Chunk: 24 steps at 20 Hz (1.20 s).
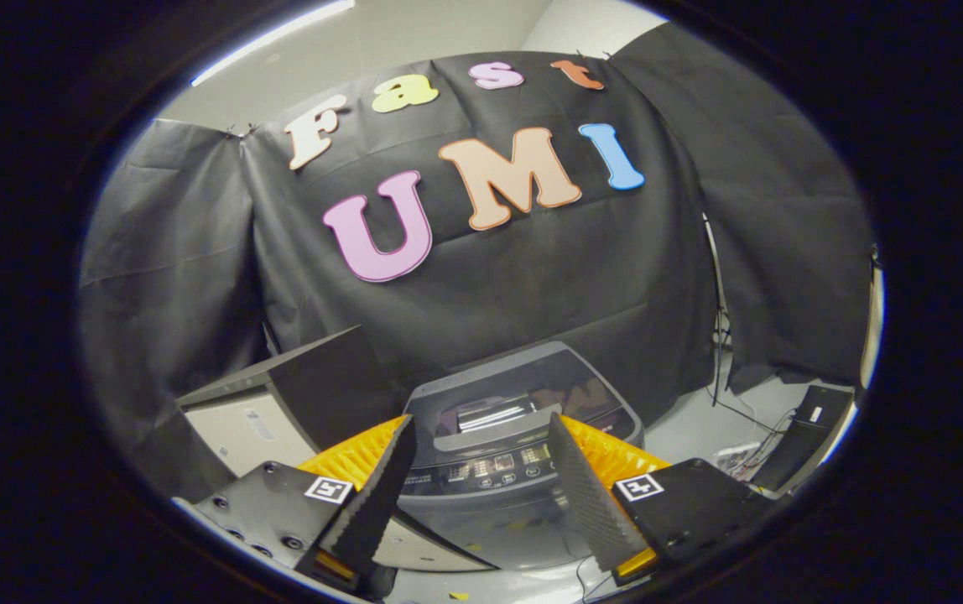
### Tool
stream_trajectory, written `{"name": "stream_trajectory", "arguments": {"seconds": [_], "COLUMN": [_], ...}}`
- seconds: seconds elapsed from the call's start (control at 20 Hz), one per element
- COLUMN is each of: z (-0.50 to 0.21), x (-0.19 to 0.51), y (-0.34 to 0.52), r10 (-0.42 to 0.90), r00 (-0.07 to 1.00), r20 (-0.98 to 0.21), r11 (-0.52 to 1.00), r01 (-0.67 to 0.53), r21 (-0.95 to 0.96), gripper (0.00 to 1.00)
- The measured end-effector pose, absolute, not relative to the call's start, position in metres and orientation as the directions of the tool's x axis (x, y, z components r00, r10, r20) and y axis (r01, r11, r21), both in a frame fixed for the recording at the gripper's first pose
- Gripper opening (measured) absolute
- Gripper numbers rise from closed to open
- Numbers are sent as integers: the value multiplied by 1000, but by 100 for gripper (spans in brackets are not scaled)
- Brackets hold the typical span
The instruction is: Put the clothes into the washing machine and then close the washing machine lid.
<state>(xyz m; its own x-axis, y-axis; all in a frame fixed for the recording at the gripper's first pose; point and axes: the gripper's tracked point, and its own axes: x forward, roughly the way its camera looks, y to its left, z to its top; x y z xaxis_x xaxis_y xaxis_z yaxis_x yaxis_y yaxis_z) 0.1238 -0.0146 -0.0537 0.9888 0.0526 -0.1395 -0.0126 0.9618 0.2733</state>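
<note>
One black cloth wall (532,277) is hanging across the back of the booth, taking up most of the scene. Below it, a grey top-loading washing machine (523,436) is standing on the pale floor (683,428), with its dark glass lid (532,390) lying closed and its control panel (490,470) facing forward. It is sitting just ahead of and between the fingers. Beside it, a dark-topped box-like unit (280,394) is standing. Past the washer on the other side, cables (741,411) and a black device (809,432) are lying on the floor. Nearest, the hand-held gripper (481,470) is holding its two fingers wide apart, gripping nothing.
</note>
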Motion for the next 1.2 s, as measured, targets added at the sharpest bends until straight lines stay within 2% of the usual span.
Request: {"name": "stream_trajectory", "arguments": {"seconds": [0.25, 0.4, 0.65, 0.8, 0.95, 1.2], "z": [-41, -46, -70, -65, -51, -60], "x": [97, 84, 74, 78, 76, 74], "y": [1, -6, -19, -42, -21, -14], "r10": [124, 113, 141, 88, 165, 229], "r00": [989, 992, 987, 994, 986, 972], "r20": [-86, -58, -79, -62, 1, 56], "r11": [973, 982, 988, 996, 986, 970], "r01": [-104, -103, -136, -87, -165, -223], "r21": [208, 159, 71, 11, -34, -100], "gripper": [98, 98, 98, 98, 98, 98]}}
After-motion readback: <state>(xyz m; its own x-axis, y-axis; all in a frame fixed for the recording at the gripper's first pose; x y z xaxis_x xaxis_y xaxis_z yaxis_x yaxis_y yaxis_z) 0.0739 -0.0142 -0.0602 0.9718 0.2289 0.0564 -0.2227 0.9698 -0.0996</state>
